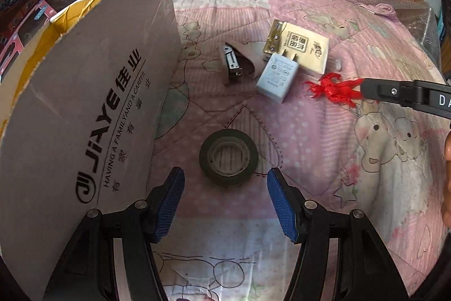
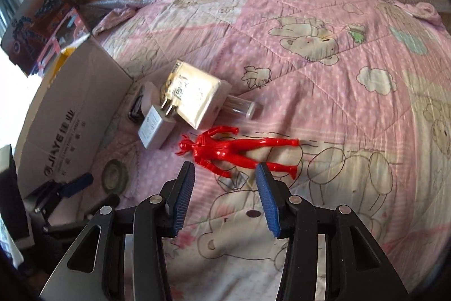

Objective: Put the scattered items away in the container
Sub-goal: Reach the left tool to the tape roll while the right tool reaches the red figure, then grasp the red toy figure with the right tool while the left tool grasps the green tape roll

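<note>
cardboard box standing at the left edge of the pink quilt, printed flap upright. black tape roll lying flat just ahead of the left gripper, jaws wide apart and empty. red toy figure lying flat just ahead of the right gripper, jaws spread, gripping nothing. white charger resting against the yellowed packet, near the figure.

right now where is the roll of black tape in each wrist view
Left wrist: roll of black tape lies flat at centre, just ahead of the open left gripper.
Right wrist: lower left, beside the cardboard box.
Shared landmark: white charger, beyond the tape in both.
</note>
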